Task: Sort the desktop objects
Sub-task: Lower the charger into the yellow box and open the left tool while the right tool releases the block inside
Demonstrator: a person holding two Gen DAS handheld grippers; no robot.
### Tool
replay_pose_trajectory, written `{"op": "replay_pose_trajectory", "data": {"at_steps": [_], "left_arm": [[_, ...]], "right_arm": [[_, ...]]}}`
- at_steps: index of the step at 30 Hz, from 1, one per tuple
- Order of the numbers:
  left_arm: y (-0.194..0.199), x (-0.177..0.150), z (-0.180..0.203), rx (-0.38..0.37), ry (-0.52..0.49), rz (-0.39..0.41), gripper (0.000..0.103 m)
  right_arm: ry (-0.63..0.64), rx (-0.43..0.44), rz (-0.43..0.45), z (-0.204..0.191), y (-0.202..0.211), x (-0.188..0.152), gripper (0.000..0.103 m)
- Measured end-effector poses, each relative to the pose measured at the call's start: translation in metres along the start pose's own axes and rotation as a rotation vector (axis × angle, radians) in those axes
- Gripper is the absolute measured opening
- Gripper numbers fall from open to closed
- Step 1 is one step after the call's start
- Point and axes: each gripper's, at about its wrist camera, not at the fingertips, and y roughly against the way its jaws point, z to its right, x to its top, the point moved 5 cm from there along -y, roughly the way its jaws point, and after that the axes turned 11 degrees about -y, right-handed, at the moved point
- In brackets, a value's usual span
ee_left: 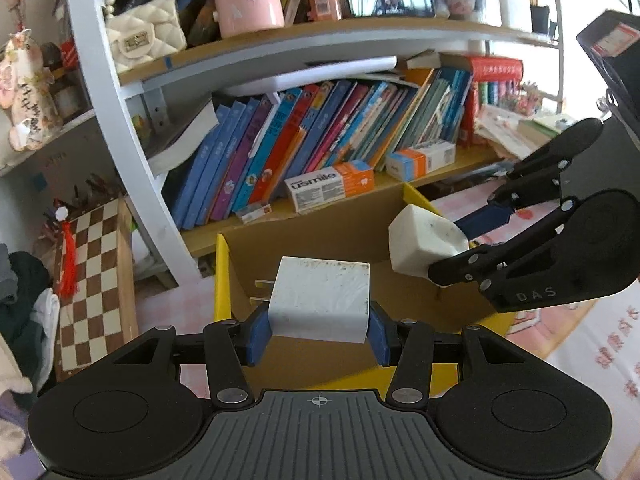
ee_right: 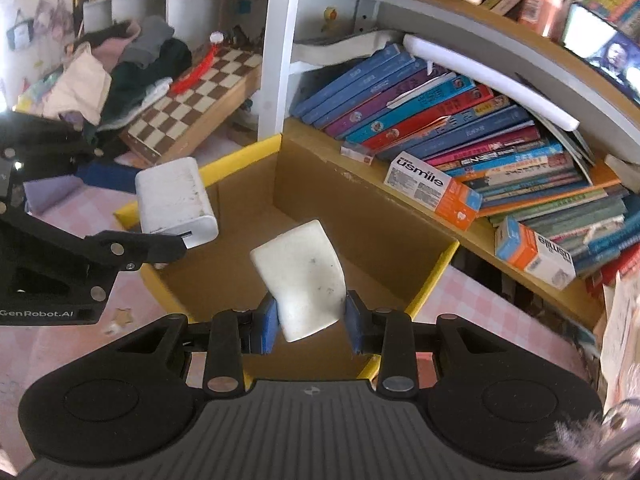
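Charger (ee_left: 320, 300): white plug block pinched between the left gripper (ee_left: 318, 334) fingers, prongs pointing left, held above the box.
Eraser-like block (ee_right: 304, 276): off-white, scuffed, clamped between the right gripper (ee_right: 310, 326) fingers, tilted, also over the box.
Box (ee_right: 436, 268): yellow-rimmed cardboard, directly beyond both fingertip pairs; its visible floor looks bare.
Progress: both items carried to the box, neither dropped in; release remains.
Surroundings: bookshelf (ee_left: 360, 40) beyond the box.

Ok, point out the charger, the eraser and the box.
charger (ee_left: 320, 300): left wrist view, its white front face, between the pads.
eraser (ee_right: 304, 276): right wrist view, its broad top face.
box (ee_right: 240, 152): right wrist view, yellow rim at the far corner.
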Motion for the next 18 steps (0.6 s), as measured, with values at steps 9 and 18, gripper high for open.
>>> {"op": "replay_pose_trajectory", "data": {"at_steps": [9,18], "left_arm": [[-0.050,-0.002,0.007,-0.004,-0.065,-0.096,0.048],[-0.080,-0.005,0.005,-0.023,-0.060,-0.158,0.048]], "right_arm": [[0.104,0.026,-0.119,0.007,-0.058,0.005,0.032],[0.191,0.070,-0.247,0.012,-0.099,-0.004,0.032]]}}
